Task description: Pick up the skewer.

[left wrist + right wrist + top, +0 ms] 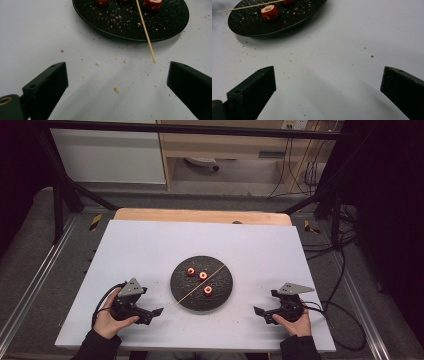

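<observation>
bright table, dark bg, soft shadows

White table top (pixel 140 250) on a wooden board (pixel 200 215). Grey carpet floor (pixel 30 245). Black frame bars (pixel 65 190) around. Behind: white panel (pixel 107 155), pale wood shelving (pixel 225 145), hanging cables (pixel 292 165).

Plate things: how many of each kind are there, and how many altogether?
Red round food pieces: 3
Wooden skewer: 1
Black plate: 1
Total: 5
</observation>
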Demonstrator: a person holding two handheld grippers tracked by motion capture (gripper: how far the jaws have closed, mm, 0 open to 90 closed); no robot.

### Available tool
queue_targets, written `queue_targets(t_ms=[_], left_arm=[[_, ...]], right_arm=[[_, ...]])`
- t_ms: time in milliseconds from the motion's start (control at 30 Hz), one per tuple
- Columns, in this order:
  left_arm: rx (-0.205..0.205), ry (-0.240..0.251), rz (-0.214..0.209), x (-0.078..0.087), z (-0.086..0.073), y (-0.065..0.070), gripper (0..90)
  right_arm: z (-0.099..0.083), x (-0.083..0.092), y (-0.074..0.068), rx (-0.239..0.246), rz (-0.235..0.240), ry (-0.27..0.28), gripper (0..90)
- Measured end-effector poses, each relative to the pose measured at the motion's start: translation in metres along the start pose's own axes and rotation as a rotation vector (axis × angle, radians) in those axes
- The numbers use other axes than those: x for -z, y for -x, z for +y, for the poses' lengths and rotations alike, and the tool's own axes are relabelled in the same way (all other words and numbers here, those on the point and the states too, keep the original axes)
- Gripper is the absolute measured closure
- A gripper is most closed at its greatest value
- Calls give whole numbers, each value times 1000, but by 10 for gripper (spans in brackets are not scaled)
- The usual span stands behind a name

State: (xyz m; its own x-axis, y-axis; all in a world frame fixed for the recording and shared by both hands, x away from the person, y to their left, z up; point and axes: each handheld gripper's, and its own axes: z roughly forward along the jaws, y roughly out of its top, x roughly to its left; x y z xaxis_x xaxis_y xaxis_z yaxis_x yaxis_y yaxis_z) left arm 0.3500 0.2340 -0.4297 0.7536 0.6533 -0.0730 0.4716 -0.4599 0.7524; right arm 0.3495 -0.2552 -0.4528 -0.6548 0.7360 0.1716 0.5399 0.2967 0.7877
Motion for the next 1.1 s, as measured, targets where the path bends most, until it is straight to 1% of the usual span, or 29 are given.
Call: queue_targets(t_ms=[133,267,367,633,767,900,1000,1100], left_arm=[[-4,-4,-2,-2,6,1,33],[-16,-10,-5,-6,15,4,33],[-24,-13,-4,-8,19,6,33],[-40,-35,-14,-14,33,10,34],[-54,-43,-22,-18,41,13,43],[-67,-61,-27,-25,51,18,49],[-70,-67,-30,-28,55,20,53],[-72,-84,-35,-33,60,23,65]], right_arm=[[0,0,0,2,-1,-3,8],[0,0,0,3,-1,-3,8],[0,0,0,3,0,-7,8],[0,0,0,2,2,-7,8],[0,0,0,3,1,-8,8],[0,0,0,2,2,-10,8],[0,-1,0,2,1,-10,8],[0,-1,0,4,2,-12,8]])
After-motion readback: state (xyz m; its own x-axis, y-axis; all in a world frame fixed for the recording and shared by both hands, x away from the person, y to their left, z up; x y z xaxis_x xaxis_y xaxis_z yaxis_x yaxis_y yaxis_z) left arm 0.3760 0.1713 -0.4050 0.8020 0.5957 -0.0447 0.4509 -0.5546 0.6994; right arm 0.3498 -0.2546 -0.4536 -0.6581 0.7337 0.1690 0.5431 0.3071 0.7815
